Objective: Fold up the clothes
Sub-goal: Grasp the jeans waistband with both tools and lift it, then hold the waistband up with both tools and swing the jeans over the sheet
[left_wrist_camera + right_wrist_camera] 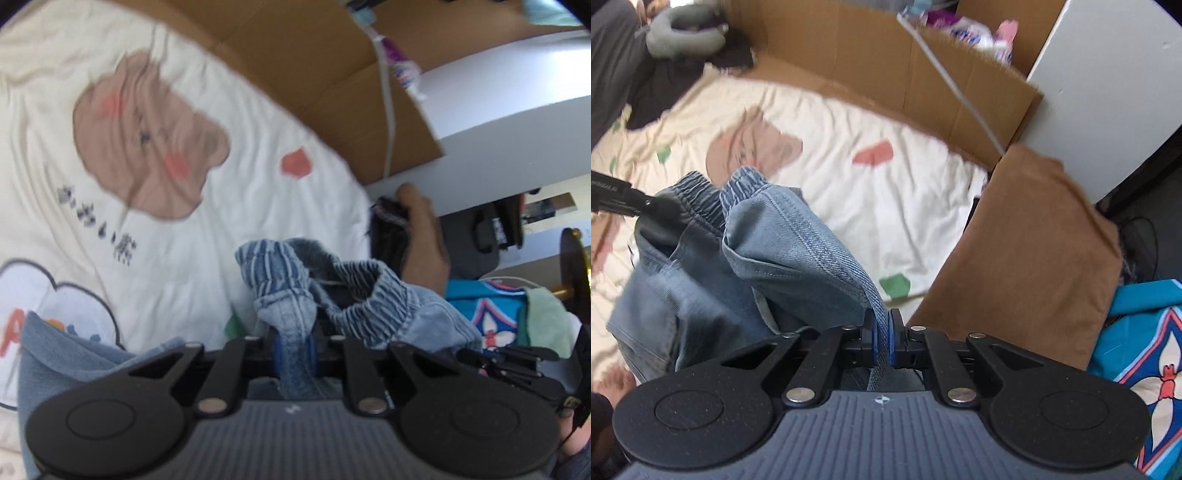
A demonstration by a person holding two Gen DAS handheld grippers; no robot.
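Note:
A pair of light blue denim shorts with an elastic waistband hangs between my two grippers above a cream bedsheet printed with a bear. My right gripper is shut on a seamed edge of the shorts. My left gripper is shut on a fold of the shorts near the waistband. In the right wrist view the left gripper's black fingers reach in from the left at the waistband.
A brown cardboard box stands along the far side of the sheet. A folded brown garment and a turquoise patterned cloth lie at the right. Dark and grey clothes are piled at the far left. A white wall panel rises at the right.

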